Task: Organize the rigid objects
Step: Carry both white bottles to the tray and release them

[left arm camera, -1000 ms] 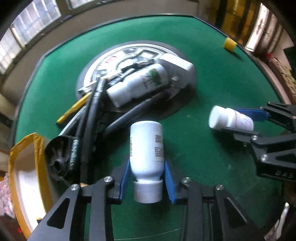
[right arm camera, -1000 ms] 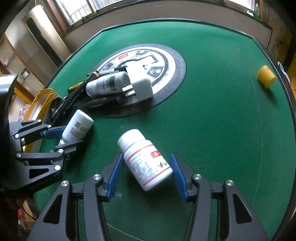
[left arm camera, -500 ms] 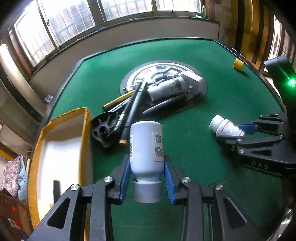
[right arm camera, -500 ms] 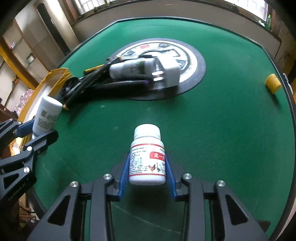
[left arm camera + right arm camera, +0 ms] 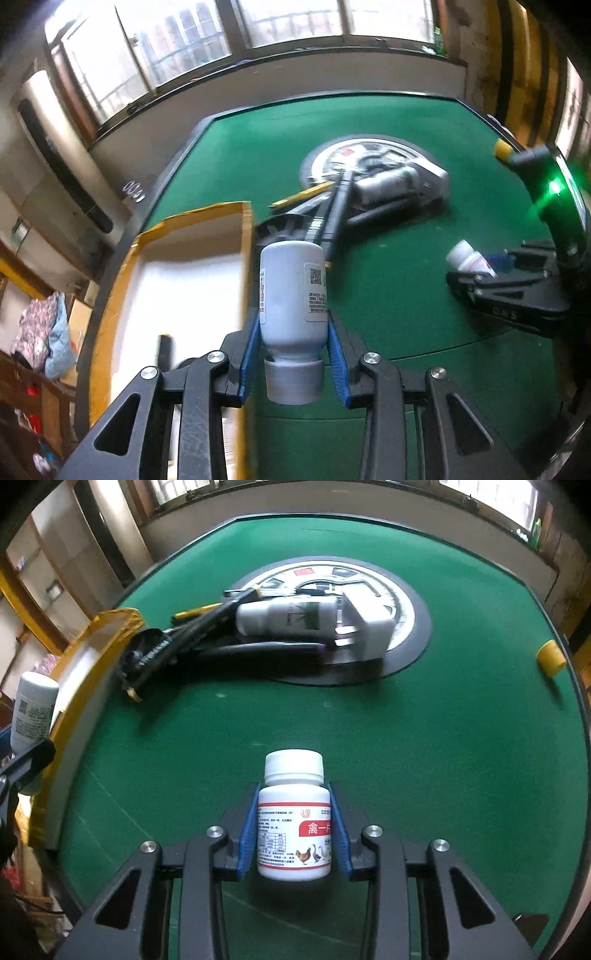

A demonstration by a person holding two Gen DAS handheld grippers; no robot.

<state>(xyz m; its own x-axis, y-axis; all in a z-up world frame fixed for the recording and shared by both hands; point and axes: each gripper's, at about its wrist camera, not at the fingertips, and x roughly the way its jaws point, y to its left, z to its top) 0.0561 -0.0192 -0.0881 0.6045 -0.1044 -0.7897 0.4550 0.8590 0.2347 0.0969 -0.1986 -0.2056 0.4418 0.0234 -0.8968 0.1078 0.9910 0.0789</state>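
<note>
My left gripper [image 5: 293, 354] is shut on a plain white bottle [image 5: 293, 291], cap toward the camera, held in the air over the right wall of the yellow box [image 5: 245, 266]. My right gripper [image 5: 294, 830] is shut on a white pill bottle with a red label [image 5: 294, 830], cap pointing forward, above the green table [image 5: 443, 738]. The right gripper and its bottle [image 5: 469, 258] also show in the left wrist view. The left bottle [image 5: 33, 709] shows at the left edge of the right wrist view.
A pile lies on the round centre plate [image 5: 413, 602]: a white bottle with a green label [image 5: 291, 616], a white plug adapter [image 5: 365, 624], black pens [image 5: 258, 651] and a black round part [image 5: 147, 650]. A yellow cap [image 5: 550, 659] sits at the table's right edge.
Both grippers have lifted their bottles off the table. The left one has moved back and left over the yellow box's wall. The right one closed on its bottle and straightened it.
</note>
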